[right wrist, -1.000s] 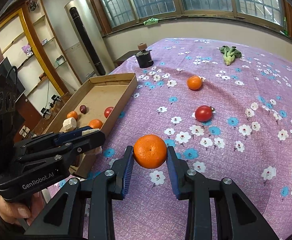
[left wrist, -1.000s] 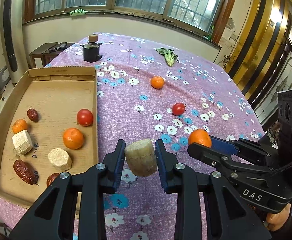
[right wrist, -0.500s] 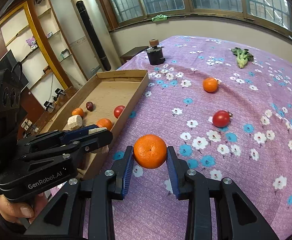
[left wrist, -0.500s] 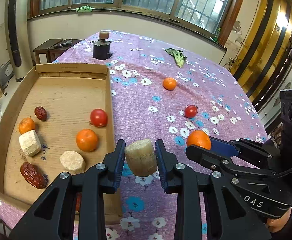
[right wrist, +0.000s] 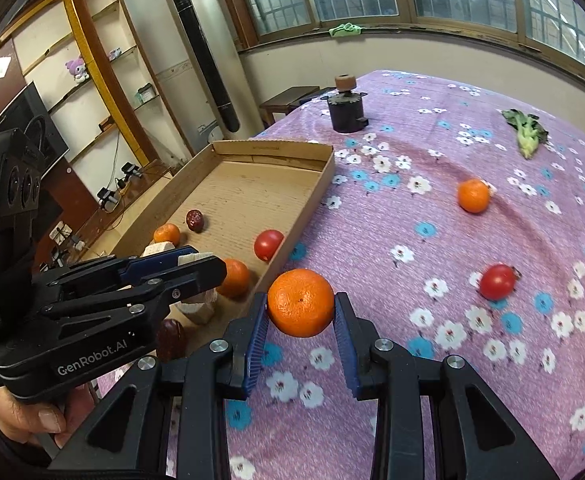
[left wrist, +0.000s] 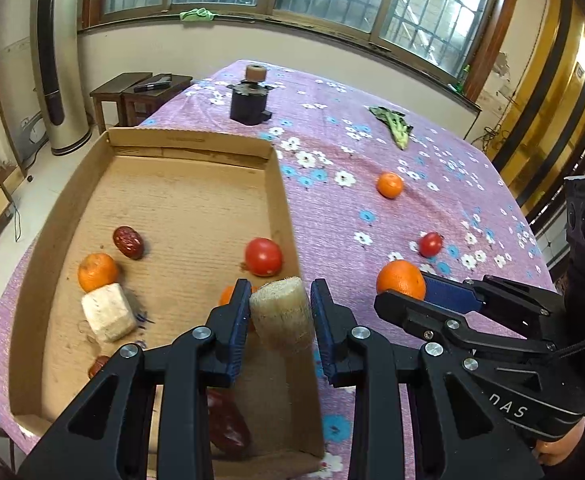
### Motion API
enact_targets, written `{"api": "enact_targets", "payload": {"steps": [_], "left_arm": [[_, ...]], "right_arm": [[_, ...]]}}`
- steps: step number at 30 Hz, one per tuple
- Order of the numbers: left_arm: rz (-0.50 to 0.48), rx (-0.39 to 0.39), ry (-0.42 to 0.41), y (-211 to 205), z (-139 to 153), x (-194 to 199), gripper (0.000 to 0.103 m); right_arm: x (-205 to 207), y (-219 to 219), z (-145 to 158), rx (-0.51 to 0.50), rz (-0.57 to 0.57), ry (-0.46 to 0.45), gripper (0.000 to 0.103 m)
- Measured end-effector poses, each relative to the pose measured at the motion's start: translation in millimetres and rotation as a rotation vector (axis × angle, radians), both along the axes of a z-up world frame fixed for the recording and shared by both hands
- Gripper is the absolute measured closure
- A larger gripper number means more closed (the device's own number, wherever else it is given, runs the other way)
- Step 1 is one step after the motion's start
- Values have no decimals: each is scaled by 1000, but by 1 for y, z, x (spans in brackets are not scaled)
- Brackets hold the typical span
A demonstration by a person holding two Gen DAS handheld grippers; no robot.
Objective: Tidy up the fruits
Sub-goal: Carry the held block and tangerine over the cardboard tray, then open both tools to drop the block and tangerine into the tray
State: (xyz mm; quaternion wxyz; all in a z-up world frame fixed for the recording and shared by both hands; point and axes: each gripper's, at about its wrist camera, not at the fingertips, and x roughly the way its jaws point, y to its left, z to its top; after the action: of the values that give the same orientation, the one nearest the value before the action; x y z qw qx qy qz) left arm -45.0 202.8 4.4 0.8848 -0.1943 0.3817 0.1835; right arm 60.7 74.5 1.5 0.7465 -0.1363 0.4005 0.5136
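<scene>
- Left wrist view: the left gripper (left wrist: pixel 280 312) grips a pale, fibrous loofah-like chunk (left wrist: pixel 282 316) across its sides, jaws narrowed onto it, above the right wall of the cardboard tray (left wrist: pixel 288 216). It looks light, dry and slightly springy; a mid-body hold should suffice.
- Right wrist view: the right gripper (right wrist: pixel 301 312) clamps an orange (right wrist: pixel 300 303) at its widest girth, over the flowered tablecloth (right wrist: pixel 432 360) just beside the tray. Round, smooth-skinned, likely firm; an off-centre pinch could let it slip.

Purple flowered tablecloth (right wrist: pixel 472 340), orange mandarin (right wrist: pixel 300 302)
</scene>
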Motion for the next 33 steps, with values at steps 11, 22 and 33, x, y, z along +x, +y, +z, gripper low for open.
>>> {"api": "enact_targets", "payload": {"steps": [11,22,33], "left_arm": [[24,14,17,24,-1,1,75],[82,-7,32,78,2,8,75],[163,-68,111,133,-27,37,75]], "right_arm": [[2,39,0,-5,40,-7,70],[15,86,-7,-25,60,-6,70],[25,143,-31,-90,107,15,70]]}}
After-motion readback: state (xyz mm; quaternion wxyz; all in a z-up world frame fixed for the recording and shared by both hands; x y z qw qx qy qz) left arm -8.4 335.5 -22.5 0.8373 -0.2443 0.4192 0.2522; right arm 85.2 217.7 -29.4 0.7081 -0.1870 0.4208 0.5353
